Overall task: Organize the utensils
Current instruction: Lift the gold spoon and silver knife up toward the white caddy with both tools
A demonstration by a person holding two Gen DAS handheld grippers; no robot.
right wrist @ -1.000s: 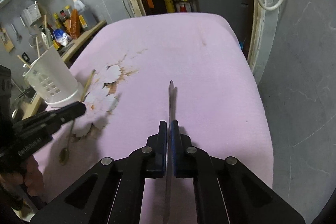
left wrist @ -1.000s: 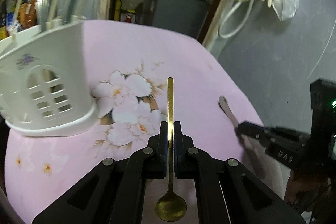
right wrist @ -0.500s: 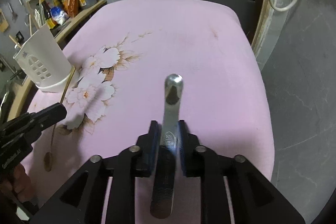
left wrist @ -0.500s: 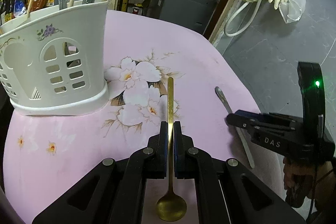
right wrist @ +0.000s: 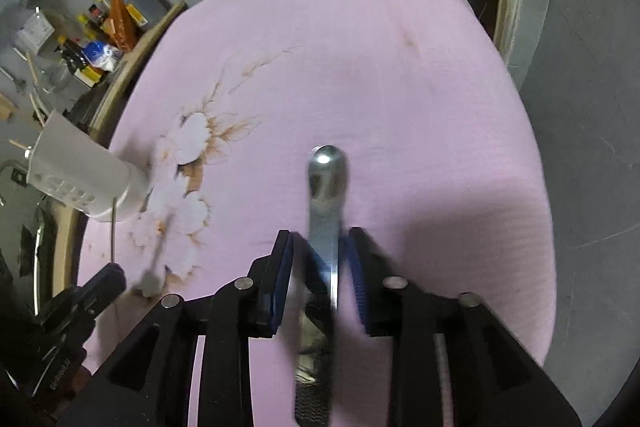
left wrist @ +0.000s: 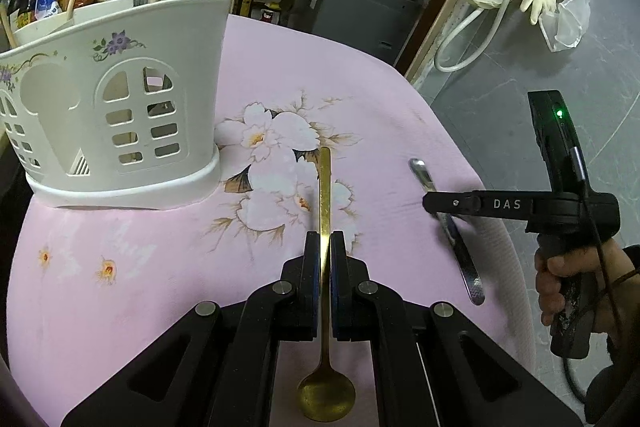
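Over the pink cloth (left wrist: pixel 140 287), left tool (left wrist: pixel 325 247) angled down pinches gold spoon (left wrist: pixel 325 195); right tool (right wrist: pixel 320 255) closing, spread around steel utensil (right wrist: pixel 326 195).

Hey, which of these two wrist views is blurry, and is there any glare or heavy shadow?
Left wrist view: sharp, with fisheye bending at the edges. Right wrist view: motion-smeared, most on the white caddy and silver utensil; a bright glare spot sits on the utensil's tip, and a broad shadow darkens the pink cloth at right.

Holder (right wrist: pixel 76 171): smeared by blur in the right view.
Knife (right wrist: pixel 326 211): lower end blurred, cut off by frame bottom.
Spoon (left wrist: pixel 325 203): mid-handle hidden between pads.
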